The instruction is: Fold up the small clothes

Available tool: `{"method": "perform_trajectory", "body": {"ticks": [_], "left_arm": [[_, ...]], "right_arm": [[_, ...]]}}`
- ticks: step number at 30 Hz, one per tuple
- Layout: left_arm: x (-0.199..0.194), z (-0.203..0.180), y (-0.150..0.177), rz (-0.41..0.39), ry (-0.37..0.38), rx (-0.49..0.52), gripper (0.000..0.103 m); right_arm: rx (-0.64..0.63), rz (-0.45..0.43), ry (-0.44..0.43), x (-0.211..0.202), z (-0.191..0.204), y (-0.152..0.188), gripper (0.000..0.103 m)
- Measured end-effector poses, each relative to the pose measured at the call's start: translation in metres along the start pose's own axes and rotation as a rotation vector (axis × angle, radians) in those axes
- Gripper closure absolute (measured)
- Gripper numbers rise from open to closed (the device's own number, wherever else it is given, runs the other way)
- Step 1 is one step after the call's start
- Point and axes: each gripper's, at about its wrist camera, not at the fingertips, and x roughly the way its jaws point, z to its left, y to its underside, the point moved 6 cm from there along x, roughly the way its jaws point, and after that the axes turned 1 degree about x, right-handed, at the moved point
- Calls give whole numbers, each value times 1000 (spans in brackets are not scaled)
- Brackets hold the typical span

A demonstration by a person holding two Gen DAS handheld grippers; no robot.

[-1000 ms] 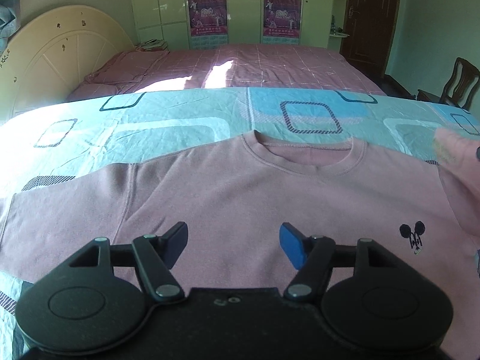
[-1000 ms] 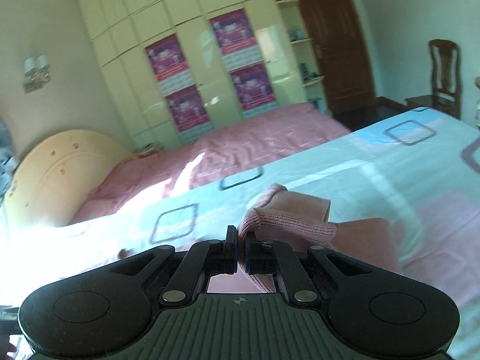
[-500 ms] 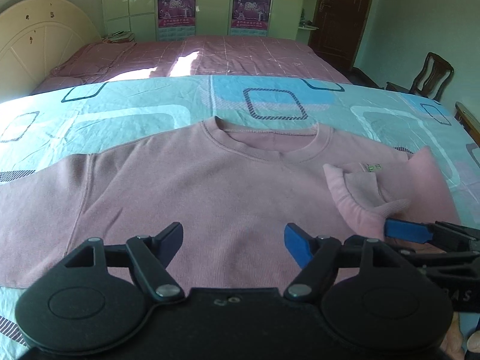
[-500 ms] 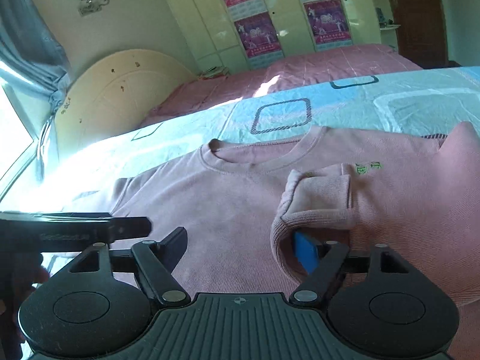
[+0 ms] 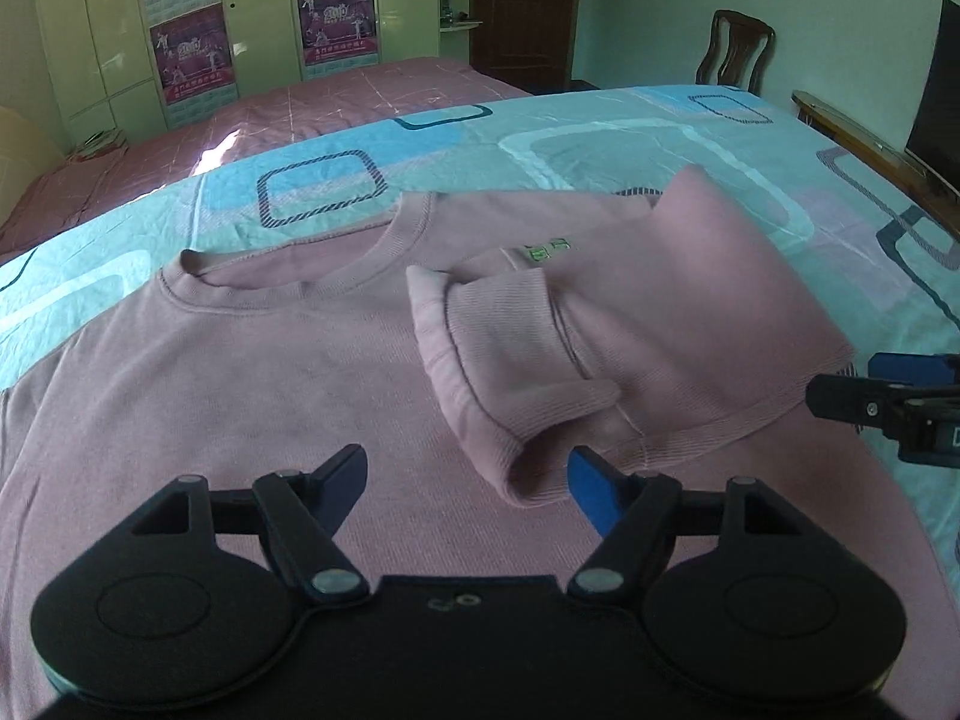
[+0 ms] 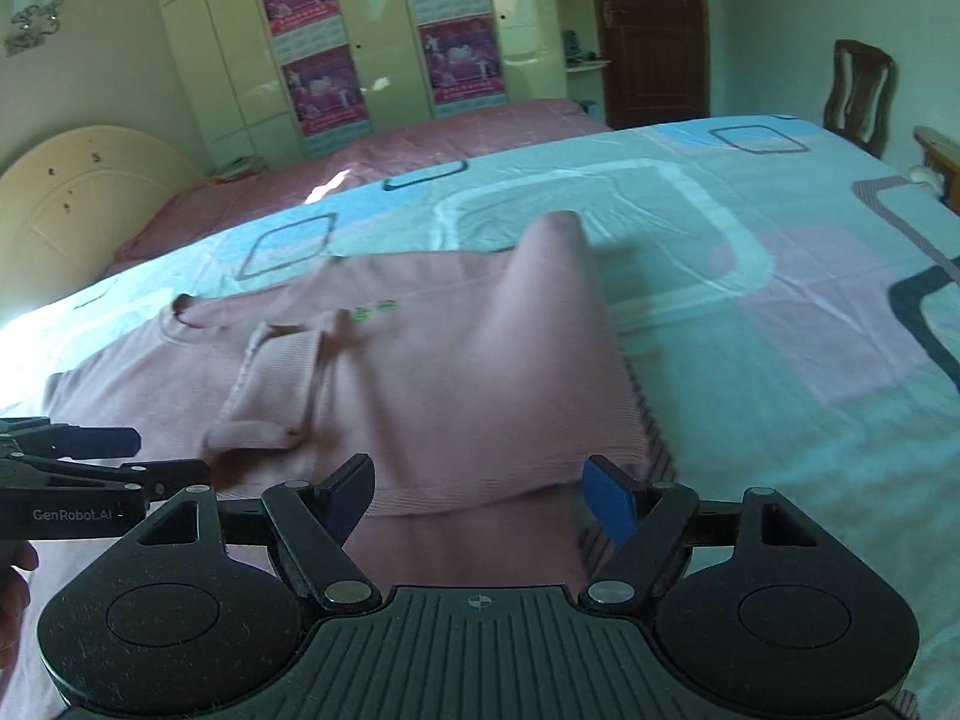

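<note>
A pink sweatshirt (image 5: 252,372) lies flat on the patterned bedspread (image 5: 600,138), collar away from me. Its right sleeve (image 5: 630,324) is folded in across the chest, with the ribbed cuff (image 5: 498,324) lying loose on the body. My left gripper (image 5: 468,480) is open and empty, low over the shirt front just short of the cuff. My right gripper (image 6: 480,492) is open and empty, at the near edge of the folded sleeve (image 6: 480,384). The sweatshirt's left sleeve is out of view.
A second bed with a pink cover (image 5: 312,102) stands behind, with wardrobes (image 6: 360,48) and a door (image 6: 654,24) beyond. A wooden chair (image 5: 735,48) and a dark screen (image 5: 939,96) are at the right, past the bed's wooden edge (image 5: 864,138).
My right gripper carried the sleeve across onto the chest, opened and let it go, then drew back to the right. My left gripper swung rightward toward the folded cuff.
</note>
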Motion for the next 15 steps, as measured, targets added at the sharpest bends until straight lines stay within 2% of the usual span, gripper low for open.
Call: {"method": "perform_trajectory", "body": {"ticks": [4,6,7,9,10,12,15], "left_arm": [[23,-5,-5,-17,-56,33,37],[32,-1,-8,-32,-78,19,41],[34,3,-10,-43,-76,0,47],[34,13,-16,-77,-59,-54,71],[33,18,-18,-86,-52,-84,91],[25,28,-25,-126,-32,-159,93],[5,40,-40,-204,-12,-215,94]], "right_arm": [[20,6,38,-3,-18,11,27],[20,1,57,-2,-22,14,27],[19,0,65,-2,-24,15,28],[20,-3,72,1,-27,15,28],[22,-5,74,3,-29,15,28],[20,-8,80,7,-29,13,28],[18,-5,73,17,-27,11,29]]}}
